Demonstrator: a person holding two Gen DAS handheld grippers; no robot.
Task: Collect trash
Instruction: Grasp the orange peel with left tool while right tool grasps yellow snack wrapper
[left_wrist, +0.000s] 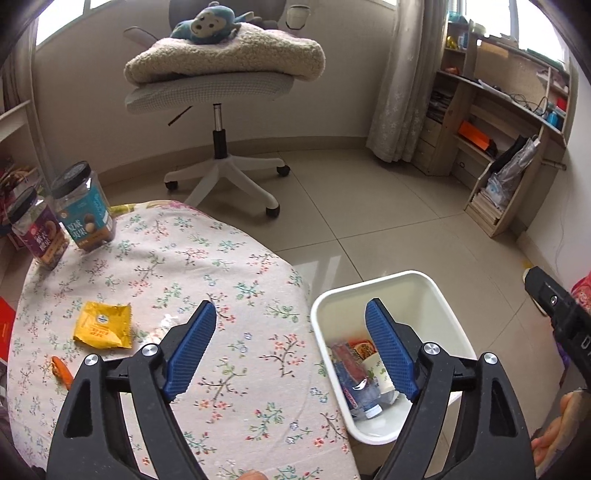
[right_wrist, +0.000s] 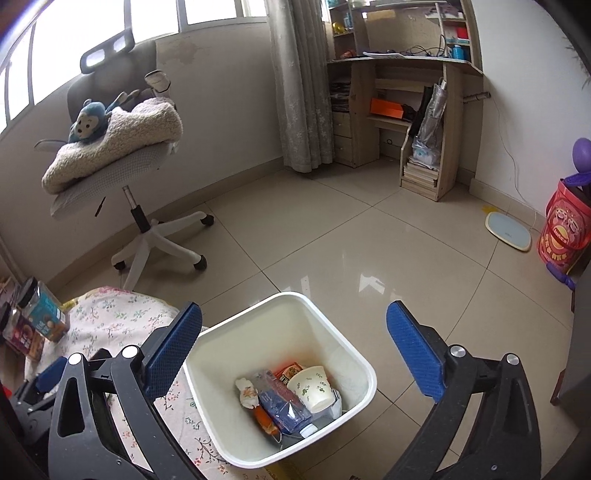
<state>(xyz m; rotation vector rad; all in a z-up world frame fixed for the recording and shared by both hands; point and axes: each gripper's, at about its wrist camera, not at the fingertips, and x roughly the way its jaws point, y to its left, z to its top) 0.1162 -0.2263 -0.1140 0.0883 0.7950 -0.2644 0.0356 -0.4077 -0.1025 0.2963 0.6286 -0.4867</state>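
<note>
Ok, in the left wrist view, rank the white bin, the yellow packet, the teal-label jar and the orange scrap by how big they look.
1. white bin
2. teal-label jar
3. yellow packet, which looks close to the jar in size, and it lies nearer the camera, so that order is unsure
4. orange scrap, clearly the smallest

Two snack jars (left_wrist: 62, 214), far left of the tongs; one yellow wrapper (left_wrist: 104, 325) just left; one white bin (right_wrist: 347, 354) between the right tongs; one paper cup (right_wrist: 312, 384) inside.

Floral-clothed table (left_wrist: 229, 258) bears two jars (left_wrist: 83, 206), yellow packet (left_wrist: 103, 325), perhaps orange scrap (left_wrist: 62, 371).
</note>
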